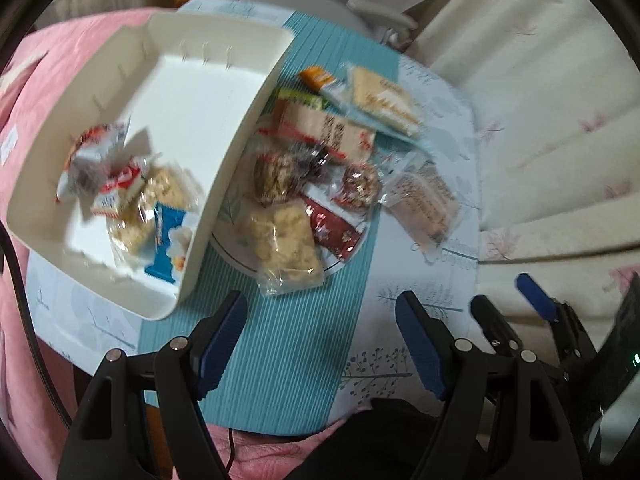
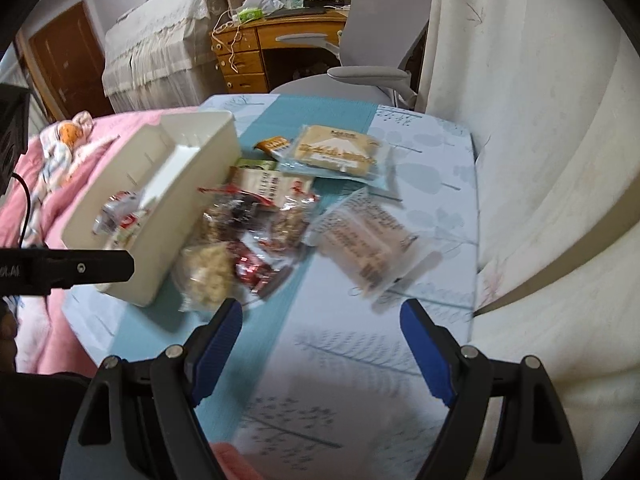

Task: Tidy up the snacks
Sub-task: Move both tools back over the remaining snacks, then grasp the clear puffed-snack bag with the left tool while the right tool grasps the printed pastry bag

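Snacks [image 1: 296,184] lie heaped on a plate just right of the white bin [image 1: 240,128] (some sit inside it). I see my left gripper [image 1: 320,344] and right gripper [image 2: 320,348] spread wide, holding nothing, near that bin.

Your tabletop [image 1: 420,344] wears a pale blue cloth printed with grey-blue trees and leaves, crossed by a teal ribbed runner [image 1: 280,344]. The storage box [image 1: 248,120] is plain cream-white. Inside it you see a blue-and-white packet [image 1: 168,240] and a red-and-white wrapper [image 1: 120,184]. On the runner lie an orange packet [image 1: 316,77], a dark red wrapper with white stars [image 1: 336,228] and a clear-wrapped beige puffed bar [image 1: 284,244]. The bedding [image 2: 44,184] is pink. Both grippers carry black frames with blue pads [image 1: 418,344].
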Demonstrator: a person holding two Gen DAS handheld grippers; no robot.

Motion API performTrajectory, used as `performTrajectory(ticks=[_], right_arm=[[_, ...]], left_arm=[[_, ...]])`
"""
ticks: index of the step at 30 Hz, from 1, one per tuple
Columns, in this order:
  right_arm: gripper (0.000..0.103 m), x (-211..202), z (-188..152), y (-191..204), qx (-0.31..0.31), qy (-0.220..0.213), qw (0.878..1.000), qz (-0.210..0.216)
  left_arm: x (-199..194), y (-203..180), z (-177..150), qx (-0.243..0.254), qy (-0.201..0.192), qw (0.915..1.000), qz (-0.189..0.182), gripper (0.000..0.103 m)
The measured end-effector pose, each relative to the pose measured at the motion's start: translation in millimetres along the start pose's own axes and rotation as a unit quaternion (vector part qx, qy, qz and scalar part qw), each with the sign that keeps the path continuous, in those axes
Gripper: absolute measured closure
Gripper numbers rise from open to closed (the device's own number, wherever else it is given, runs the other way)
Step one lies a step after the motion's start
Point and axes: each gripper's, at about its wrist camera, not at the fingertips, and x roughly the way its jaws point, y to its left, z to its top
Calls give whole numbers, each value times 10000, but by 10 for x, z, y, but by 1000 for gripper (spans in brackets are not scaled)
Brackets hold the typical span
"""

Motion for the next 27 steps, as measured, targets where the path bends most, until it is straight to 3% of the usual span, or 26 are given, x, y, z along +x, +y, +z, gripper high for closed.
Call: performTrajectory(ticks=[8,18,27], right_arm=[[21,278,111,-112,-640,-92,9975,-291],[14,834,261,-219,-1094,-167,9926,-496],[14,1330,317,-241,-1313,-91,9893,-633]], left_arm=[[462,-122,44,-287,405,9971,573,28],[874,-84,170,-612,309,9913,1128,28],[1114,54,195,-925,233,9887,1159,28]])
